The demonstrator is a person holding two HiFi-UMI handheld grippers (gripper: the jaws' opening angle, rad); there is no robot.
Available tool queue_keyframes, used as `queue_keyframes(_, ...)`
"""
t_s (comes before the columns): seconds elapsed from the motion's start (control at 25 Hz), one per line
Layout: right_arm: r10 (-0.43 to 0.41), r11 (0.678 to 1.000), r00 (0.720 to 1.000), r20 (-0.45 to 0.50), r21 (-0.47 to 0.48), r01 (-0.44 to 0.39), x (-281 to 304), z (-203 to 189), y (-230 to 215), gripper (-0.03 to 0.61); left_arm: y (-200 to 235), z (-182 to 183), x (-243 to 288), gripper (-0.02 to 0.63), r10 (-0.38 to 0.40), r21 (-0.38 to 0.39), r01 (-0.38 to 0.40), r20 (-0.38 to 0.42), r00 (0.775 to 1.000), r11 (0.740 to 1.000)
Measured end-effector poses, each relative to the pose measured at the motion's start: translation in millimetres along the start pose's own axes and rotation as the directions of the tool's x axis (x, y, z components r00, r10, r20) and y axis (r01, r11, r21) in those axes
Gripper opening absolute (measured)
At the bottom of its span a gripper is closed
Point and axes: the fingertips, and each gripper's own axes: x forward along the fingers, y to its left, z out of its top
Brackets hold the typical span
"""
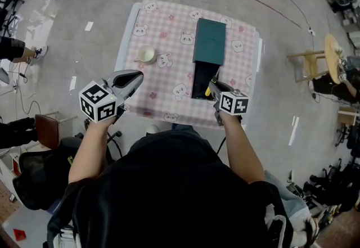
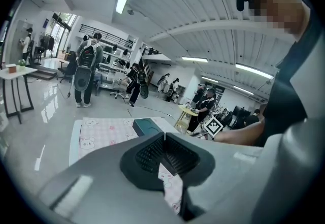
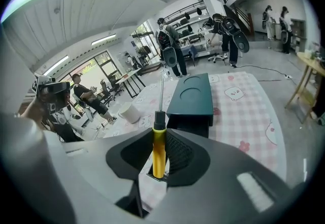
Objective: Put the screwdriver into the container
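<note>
A screwdriver (image 3: 158, 144) with a yellow handle, black collar and thin metal shaft stands upright between the jaws of my right gripper (image 3: 160, 159), which is shut on it. In the head view the right gripper (image 1: 215, 90) hangs over the near end of the dark green container (image 1: 207, 53), whose lid is slid back so the black inside (image 1: 199, 81) shows. The same container (image 3: 192, 97) lies just ahead of the screwdriver in the right gripper view. My left gripper (image 1: 128, 79) is shut and holds nothing, over the table's near left corner.
The table (image 1: 169, 86) carries a pink checked cloth with rabbit prints. A small white cup (image 1: 146, 54) stands at its left. A wooden stool (image 1: 332, 61) is off to the right, a chair (image 1: 48, 129) at the near left. Several people stand across the room.
</note>
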Motion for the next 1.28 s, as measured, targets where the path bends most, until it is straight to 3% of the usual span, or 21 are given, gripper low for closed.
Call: queue_keyframes(1.28,0.019,1.0,0.984,-0.176,0.028,-0.015,61,-29,-22,0.107,23,-15,8,0.017,0.039,-0.081,-0.042,-0.04,0.998,0.996)
